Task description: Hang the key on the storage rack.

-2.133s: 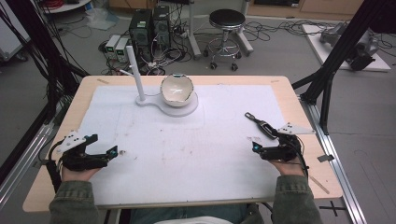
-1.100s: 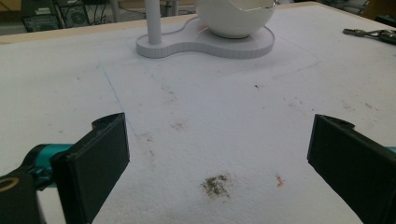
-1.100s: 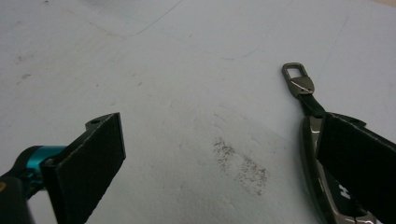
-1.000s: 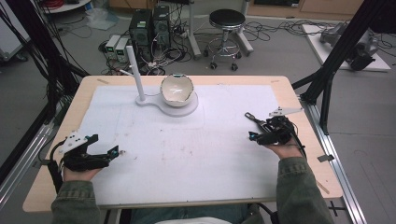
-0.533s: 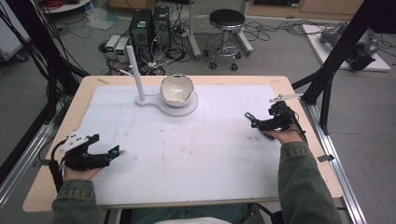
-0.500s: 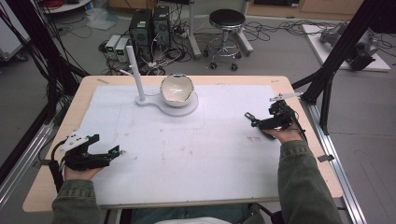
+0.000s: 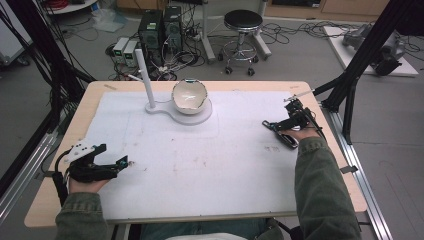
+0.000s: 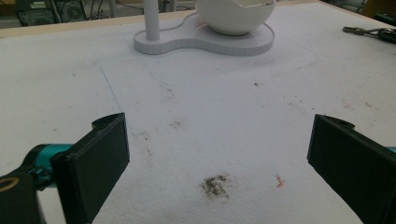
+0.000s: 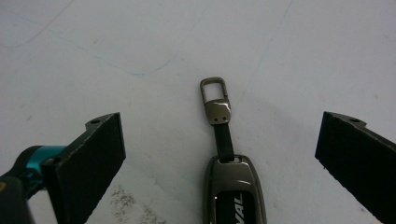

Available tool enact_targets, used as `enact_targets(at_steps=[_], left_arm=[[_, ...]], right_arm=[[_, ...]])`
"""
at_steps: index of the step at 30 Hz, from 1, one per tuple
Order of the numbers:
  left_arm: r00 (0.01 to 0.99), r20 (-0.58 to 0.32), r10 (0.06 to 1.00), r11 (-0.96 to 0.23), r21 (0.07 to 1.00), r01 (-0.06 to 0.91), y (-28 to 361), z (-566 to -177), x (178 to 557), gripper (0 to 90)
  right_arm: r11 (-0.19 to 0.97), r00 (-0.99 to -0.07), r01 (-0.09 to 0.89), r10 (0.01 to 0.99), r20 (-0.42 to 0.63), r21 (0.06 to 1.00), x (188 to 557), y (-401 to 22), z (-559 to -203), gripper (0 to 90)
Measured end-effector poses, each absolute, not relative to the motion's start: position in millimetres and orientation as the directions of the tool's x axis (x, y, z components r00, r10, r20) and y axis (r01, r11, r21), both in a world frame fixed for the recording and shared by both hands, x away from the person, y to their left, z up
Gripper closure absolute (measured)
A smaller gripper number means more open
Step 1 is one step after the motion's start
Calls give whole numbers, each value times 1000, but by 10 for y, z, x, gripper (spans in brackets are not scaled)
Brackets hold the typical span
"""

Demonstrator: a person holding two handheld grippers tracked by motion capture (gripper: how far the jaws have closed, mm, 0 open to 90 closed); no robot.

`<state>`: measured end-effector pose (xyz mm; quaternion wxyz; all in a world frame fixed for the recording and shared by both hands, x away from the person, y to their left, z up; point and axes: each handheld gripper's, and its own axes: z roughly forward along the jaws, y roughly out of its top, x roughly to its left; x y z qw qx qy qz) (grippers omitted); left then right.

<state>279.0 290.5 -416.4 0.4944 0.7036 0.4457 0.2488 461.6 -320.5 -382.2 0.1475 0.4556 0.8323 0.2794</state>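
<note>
we hold the right gripper (image 9: 219, 158) wide over the key fob (image 9: 233, 191) lying near the surface's (image 7: 225, 165) right edge, the left gripper (image 8: 217, 163) wide near the left edge, the bowl (image 7: 189, 95) on its stand (image 7: 165, 107) by the far edge showing nothing inside.

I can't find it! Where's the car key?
The car key lies flat on the white mat at the table's right side, between the open right gripper's jaws.

Dark metallic key fob (image 9: 234, 189) with strap and clasp lies flat on the white mat (image 9: 140, 56)
</note>
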Motion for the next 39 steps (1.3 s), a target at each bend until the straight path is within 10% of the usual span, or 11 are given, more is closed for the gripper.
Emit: enact_targets(at_steps=[18,39], left_arm=[[482,-82,872,-127,913,387,2895,-4176,2800,61],[486,-79,870,-138,908,394,2887,-4183,2808,61]], right_arm=[[562,-625,699,781,-5,443,4981,-3093,-3974,65],[620,-655,720,755,10,312,5005,-3051,-4086,502]])
